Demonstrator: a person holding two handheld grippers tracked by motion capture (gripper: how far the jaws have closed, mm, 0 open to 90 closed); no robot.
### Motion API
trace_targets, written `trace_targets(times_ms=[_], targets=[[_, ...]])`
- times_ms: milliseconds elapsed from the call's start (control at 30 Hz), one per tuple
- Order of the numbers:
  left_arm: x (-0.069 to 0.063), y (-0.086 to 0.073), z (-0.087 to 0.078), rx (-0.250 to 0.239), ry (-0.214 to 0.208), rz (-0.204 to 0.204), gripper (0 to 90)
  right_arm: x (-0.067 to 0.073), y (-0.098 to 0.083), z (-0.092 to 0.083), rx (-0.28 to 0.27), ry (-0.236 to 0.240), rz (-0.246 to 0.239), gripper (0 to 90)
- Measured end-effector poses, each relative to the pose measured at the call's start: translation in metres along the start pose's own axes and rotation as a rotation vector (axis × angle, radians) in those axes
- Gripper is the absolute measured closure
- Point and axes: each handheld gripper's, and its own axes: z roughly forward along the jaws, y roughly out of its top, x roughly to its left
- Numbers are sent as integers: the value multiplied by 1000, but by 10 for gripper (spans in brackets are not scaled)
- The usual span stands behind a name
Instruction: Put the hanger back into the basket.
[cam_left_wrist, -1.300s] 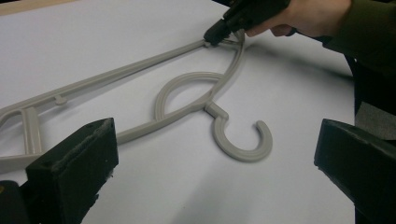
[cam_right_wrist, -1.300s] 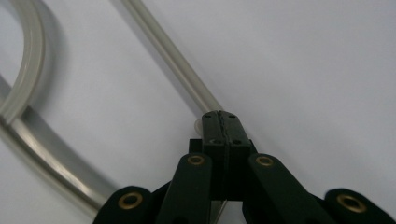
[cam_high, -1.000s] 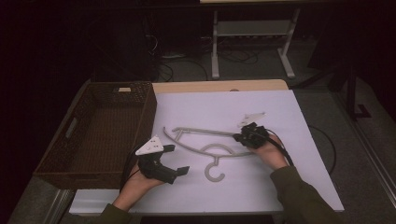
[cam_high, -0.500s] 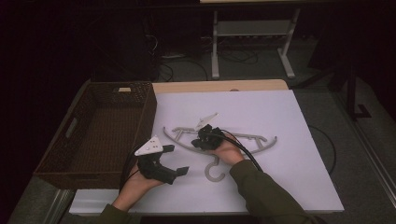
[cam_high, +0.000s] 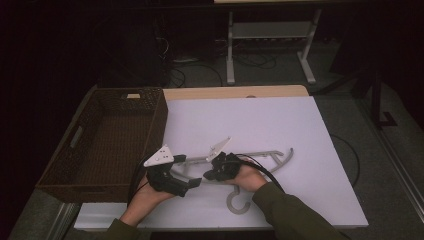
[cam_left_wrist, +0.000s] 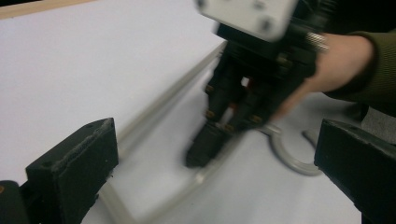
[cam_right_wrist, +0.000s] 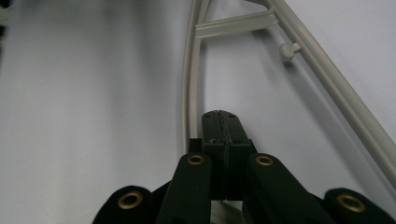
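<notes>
Lying lengthwise along the desk's near edge, hanger (cam_high: 260, 161) spans both grippers; right gripper (cam_high: 210, 175), jaws together, rests on its middle; left gripper (cam_high: 192, 184), jaws apart, flanks its left end.

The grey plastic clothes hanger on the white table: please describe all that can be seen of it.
The grey plastic clothes hanger lies flat on the white table, with its open hook toward the person. It looks like thin moulded plastic, with curved arms, a straight bar, a cross strut and a small peg. The right gripper, shut, lies over its middle; whether it is clamped cannot be told. The left gripper, open, sits beside its left end.
</notes>
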Motion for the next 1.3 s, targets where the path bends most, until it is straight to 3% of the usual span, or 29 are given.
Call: trace_targets(times_ms=[100,167,333,400,667,900,1067,1300], targets=[[-1,0,0,-3,1,-2,0,9,-3,-4,-10,-1,-20,899],[0,0,0,-4,0,2,0,11,-4,-11,-40,-15,-10,895],[1,-1,-1,5,-1,0,0,18,-10,-43,-118,-34,43,771],[1,-1,-1,4,0,-2,0,23,-17,-52,-115,-48,44,721],[-1,0,1,8,2,0,0,46,-55,-79,-98,-65,46,708],[-1,-1,2,10,3,-3,0,60,-78,-82,-61,-39,57,708],[-1,-1,2,14,1,2,0,71,-82,-78,-39,-6,18,709],[-1,-1,2,16,2,3,0,76,-83,-66,-6,24,-31,720]])
